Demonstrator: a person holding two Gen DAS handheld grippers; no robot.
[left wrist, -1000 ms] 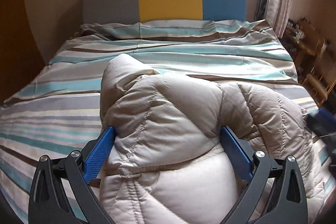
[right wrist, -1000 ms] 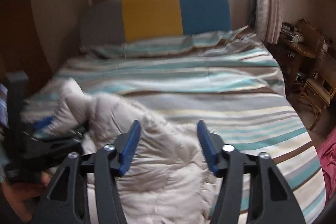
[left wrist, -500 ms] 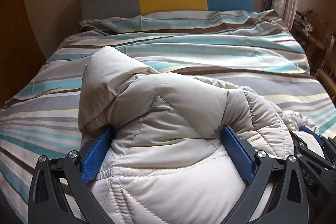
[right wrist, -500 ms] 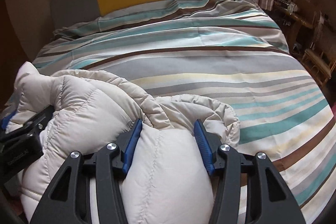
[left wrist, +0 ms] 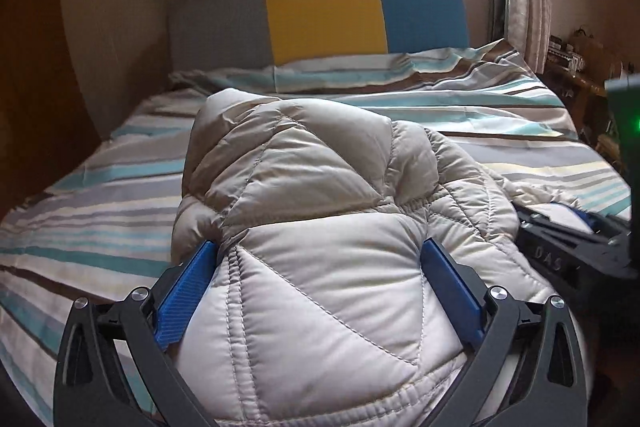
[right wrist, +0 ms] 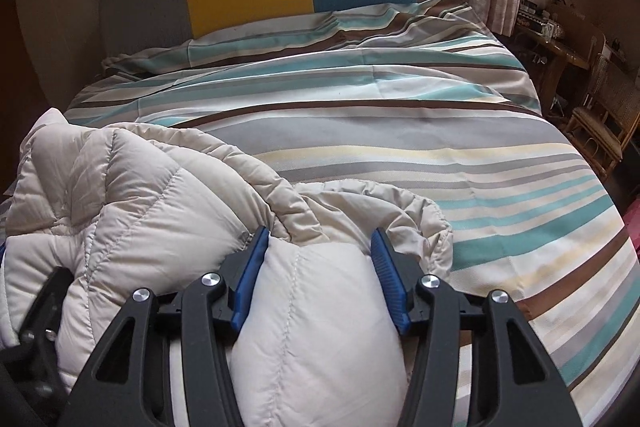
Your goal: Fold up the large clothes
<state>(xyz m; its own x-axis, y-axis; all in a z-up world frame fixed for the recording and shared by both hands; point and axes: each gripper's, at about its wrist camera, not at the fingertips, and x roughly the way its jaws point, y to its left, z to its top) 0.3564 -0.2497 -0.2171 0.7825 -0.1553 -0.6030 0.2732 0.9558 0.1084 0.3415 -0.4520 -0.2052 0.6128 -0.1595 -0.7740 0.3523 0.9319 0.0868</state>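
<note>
While both hands have come down toward the bed (right wrist: 400, 131), we record that the puffy beige jacket (left wrist: 320, 227) now lies bundled on the striped cover near the bed's foot, toward its left side in the right wrist view. The left tool (left wrist: 320, 287) stands wide, both blue pads pressed into a thick quilted fold of the jacket, so we read it as gripping the garment. The right tool (right wrist: 316, 267) has a smooth padded bulge between its pads; its jaws have just been opening, yet fabric fills the gap and touches both pads, so we judge the hold not yet released.

Against the frame a second ago, the right wrist view differs most: then the jacket was a blur low in the picture with the other tool swinging at the left; now it sits settled, with a hem edge draped just beyond the pads. In the left view the bundle has slid slightly rightward and the headboard (left wrist: 320, 11) appears higher. We judge a fold has been laid down, and smoothing or a further fold remains.
</note>
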